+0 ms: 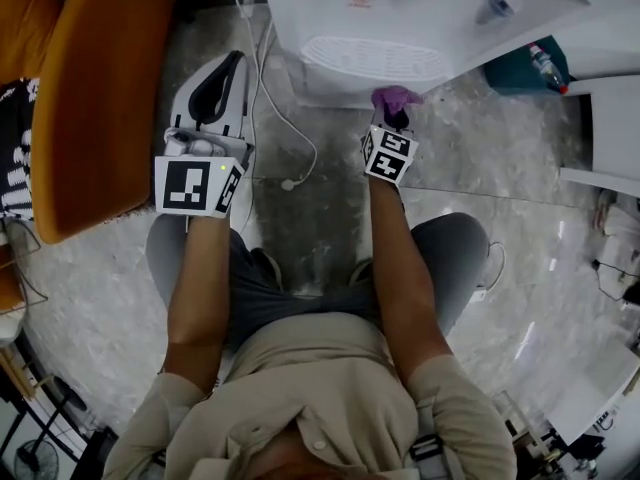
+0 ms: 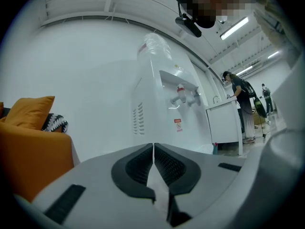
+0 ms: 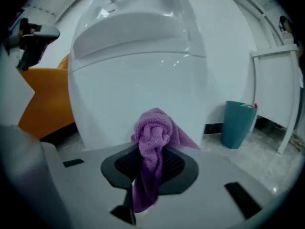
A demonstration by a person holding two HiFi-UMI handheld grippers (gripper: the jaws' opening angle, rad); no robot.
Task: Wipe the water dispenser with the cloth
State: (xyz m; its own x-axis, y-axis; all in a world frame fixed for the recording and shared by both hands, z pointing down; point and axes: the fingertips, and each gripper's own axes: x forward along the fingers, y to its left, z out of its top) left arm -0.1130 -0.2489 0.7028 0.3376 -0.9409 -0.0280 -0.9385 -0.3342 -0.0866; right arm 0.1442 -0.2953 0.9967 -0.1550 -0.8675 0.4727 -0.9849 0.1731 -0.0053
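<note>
We are square in front of the water dispenser [image 1: 400, 28], both arms out. Our right tongs [image 1: 392, 116] are clenched on the purple cloth [image 1: 394, 97], which is bunched at the tips, just beside the dispenser's lower front. Whether it touches the panel we cannot tell. The right gripper view gives us what the head view cannot: the cloth [image 3: 151, 137] pinched between the two dark pads, one wad above and one tail hanging down.

Our left tongs [image 1: 233, 63] are clenched on nothing. The left gripper view confirms it, with the pads pressed together and only a hairline seam between them. That view alone shows the dispenser [image 2: 167, 99] at full height, with one bottle [image 2: 154, 46] on top and two taps [image 2: 181, 95], one of them red-capped. It also picks up two people [image 2: 237, 87] far off by a white cabinet [image 2: 228, 123].

In the head view the dispenser's top is cut off. One teal bin [image 3: 238, 123] stands to the dispenser's right. One orange sofa [image 1: 95, 98] sits to our left, and one white cable [image 1: 283, 133] lies on the floor.
</note>
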